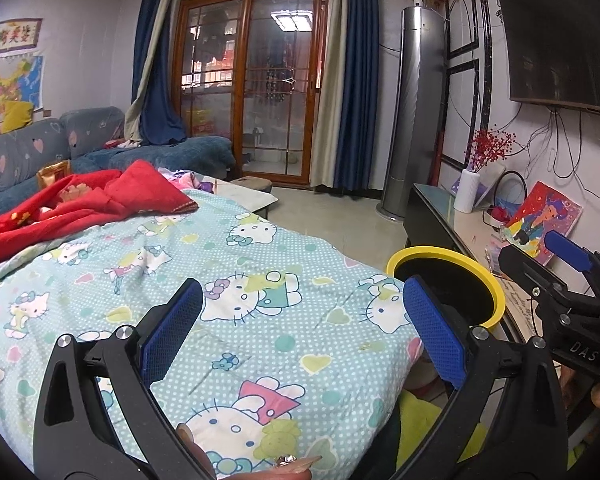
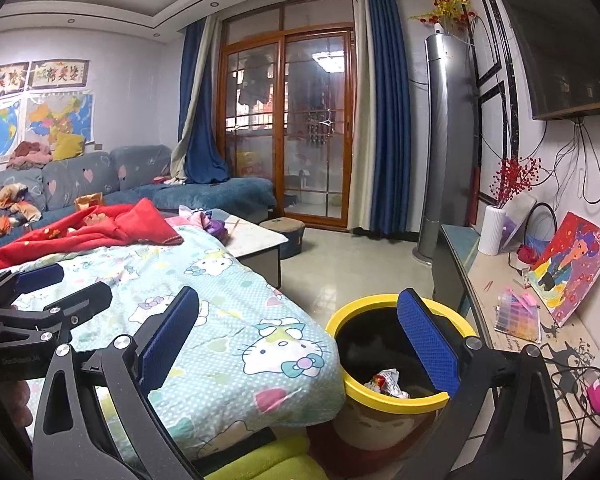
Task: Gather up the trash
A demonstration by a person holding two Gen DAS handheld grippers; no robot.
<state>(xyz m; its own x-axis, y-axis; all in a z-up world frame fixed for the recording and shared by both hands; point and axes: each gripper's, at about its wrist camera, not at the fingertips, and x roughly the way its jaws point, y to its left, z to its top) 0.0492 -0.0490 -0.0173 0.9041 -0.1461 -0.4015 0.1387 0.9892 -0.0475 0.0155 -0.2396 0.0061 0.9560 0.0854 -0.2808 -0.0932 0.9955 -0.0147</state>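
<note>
A trash bin with a yellow rim (image 2: 396, 397) stands on the floor at the corner of the cartoon-cat quilt (image 2: 220, 320). Crumpled wrappers (image 2: 385, 383) lie inside it. My right gripper (image 2: 298, 340) is open and empty, its right pad over the bin's mouth. My left gripper (image 1: 304, 328) hovers open over the quilt (image 1: 228, 280) with nothing between its pads; the bin's rim (image 1: 496, 292) shows behind its right pad. Each gripper appears at the edge of the other's view: the right gripper (image 1: 540, 264), the left gripper (image 2: 60, 286).
A red blanket (image 1: 100, 196) lies bunched at the quilt's far end, with a blue sofa (image 2: 148, 176) behind it. A low table (image 2: 256, 240) and a stool (image 2: 284, 228) stand beyond. On the right a TV cabinet (image 2: 500, 292) holds a painting (image 2: 572, 268) and a vase (image 2: 492, 230).
</note>
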